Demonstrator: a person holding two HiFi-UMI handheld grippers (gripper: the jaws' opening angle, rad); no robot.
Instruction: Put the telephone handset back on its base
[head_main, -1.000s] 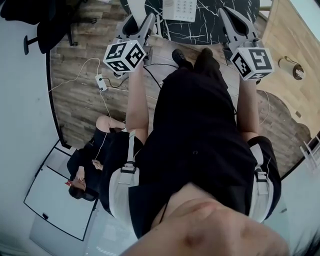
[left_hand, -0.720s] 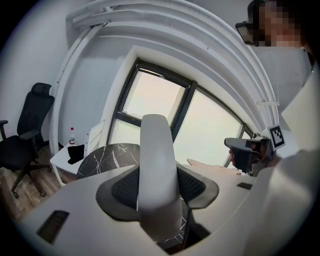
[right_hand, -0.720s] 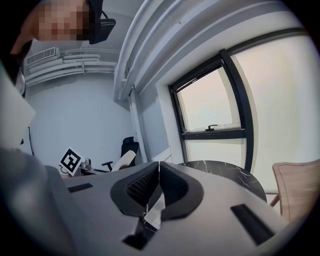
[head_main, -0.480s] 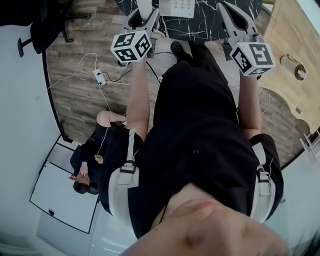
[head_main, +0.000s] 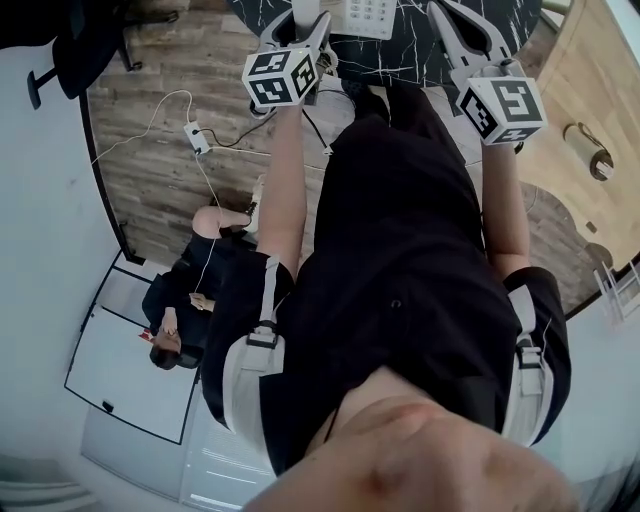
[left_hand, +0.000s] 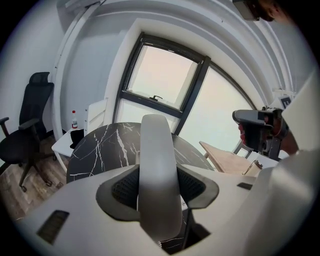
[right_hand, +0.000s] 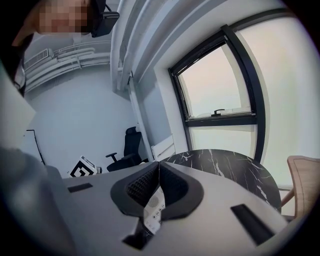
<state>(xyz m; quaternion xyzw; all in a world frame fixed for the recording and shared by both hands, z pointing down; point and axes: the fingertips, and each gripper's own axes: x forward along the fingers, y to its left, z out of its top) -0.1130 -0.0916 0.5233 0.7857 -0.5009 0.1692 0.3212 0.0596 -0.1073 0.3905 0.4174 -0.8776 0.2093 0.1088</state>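
Left gripper (left_hand: 157, 187) clamps the handset (left_hand: 156, 145); right gripper (right_hand: 157, 177) is closed, empty. The handset may pivot between the pads and miss the base (head_main: 362, 14) ahead.

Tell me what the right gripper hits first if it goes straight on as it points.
Probably the black table: it lies just beyond the right gripper, whose fingers are shut. The phone base shows below that line, but depth is unclear.

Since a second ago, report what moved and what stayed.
The left gripper carried the handset forward and inward, toward the telephone base; the right gripper edged forward slightly. Nothing taken or released: the left stays clamped on the handset.
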